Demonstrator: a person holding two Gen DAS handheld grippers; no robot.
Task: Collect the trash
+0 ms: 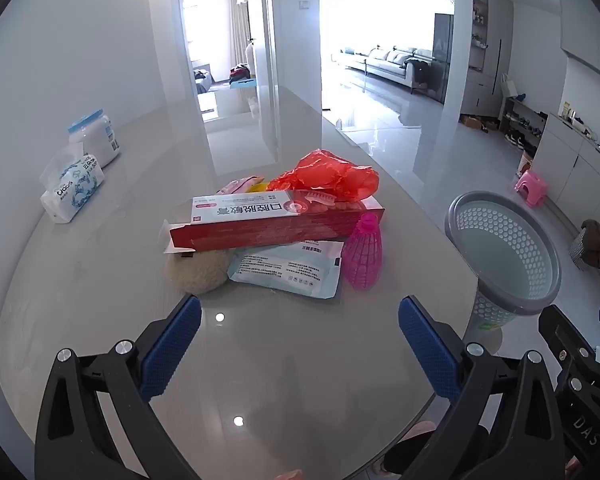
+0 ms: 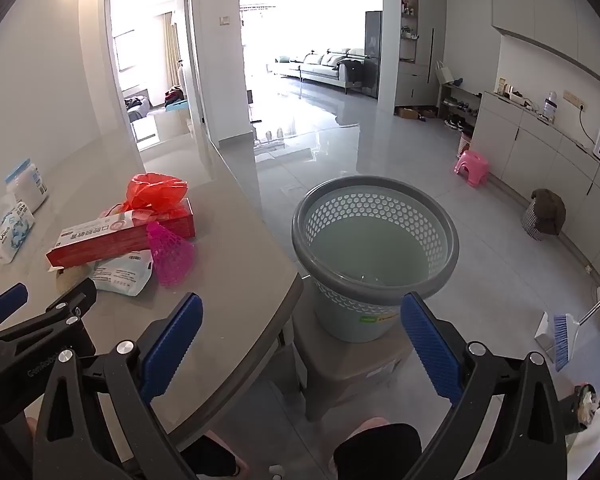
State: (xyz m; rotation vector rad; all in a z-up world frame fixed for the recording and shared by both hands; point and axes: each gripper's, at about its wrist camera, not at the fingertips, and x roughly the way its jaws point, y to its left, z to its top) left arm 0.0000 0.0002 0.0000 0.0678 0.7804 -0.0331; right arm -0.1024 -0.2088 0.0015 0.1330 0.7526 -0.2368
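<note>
Two blue-padded grippers, left (image 1: 300, 344) and right (image 2: 302, 344), both spread wide, holding nothing. Trash heaped on grey table (image 1: 100, 280): red cardboard box (image 1: 276, 222), crumpled red plastic bag (image 1: 328, 176), pink mesh cone (image 1: 362, 256). Grey perforated wastebasket (image 2: 374, 252) on stool beside table edge.

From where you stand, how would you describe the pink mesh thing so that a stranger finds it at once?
Look at the grey table and the pile of trash in its middle. At the pile's right end, on the side toward the grey perforated bin, the pink mesh thing leans against the long red box. It alone is bright pink, cone-shaped and see-through like a net.
</note>
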